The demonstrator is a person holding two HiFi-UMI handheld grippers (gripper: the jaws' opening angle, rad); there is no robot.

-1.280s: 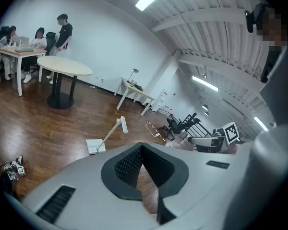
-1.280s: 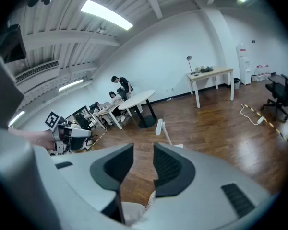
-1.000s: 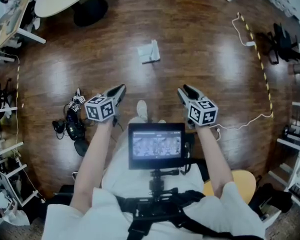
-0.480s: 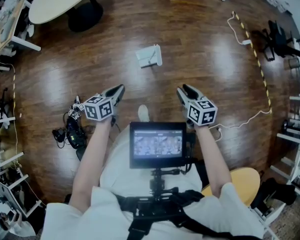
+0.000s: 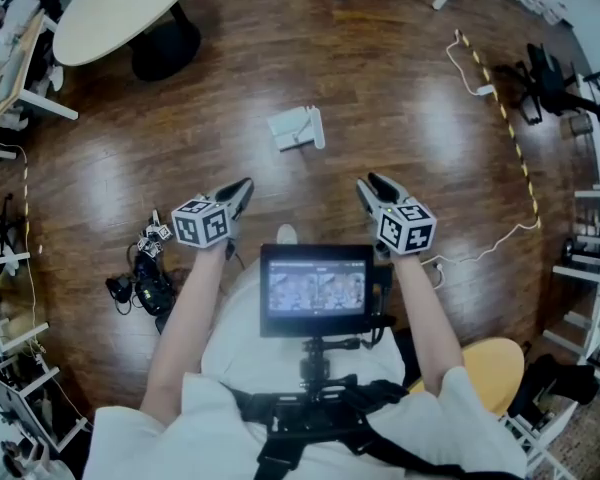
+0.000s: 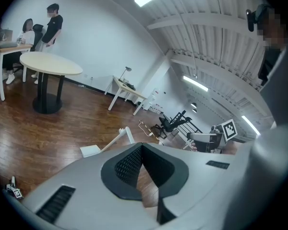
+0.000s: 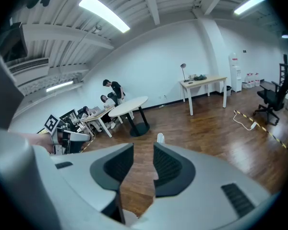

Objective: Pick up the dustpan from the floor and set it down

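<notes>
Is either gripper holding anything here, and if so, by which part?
Nothing is held. The left gripper and right gripper are both empty; the dustpan lies apart from them.

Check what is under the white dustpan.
The dustpan rests on the brown wooden floor, which shows all around it. The patch directly beneath its pan is covered, so anything there cannot be seen.

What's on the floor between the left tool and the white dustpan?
Nothing, just bare wooden floor. The head view shows the left tool held short of the dustpan, with only shiny boards in the gap.
</notes>
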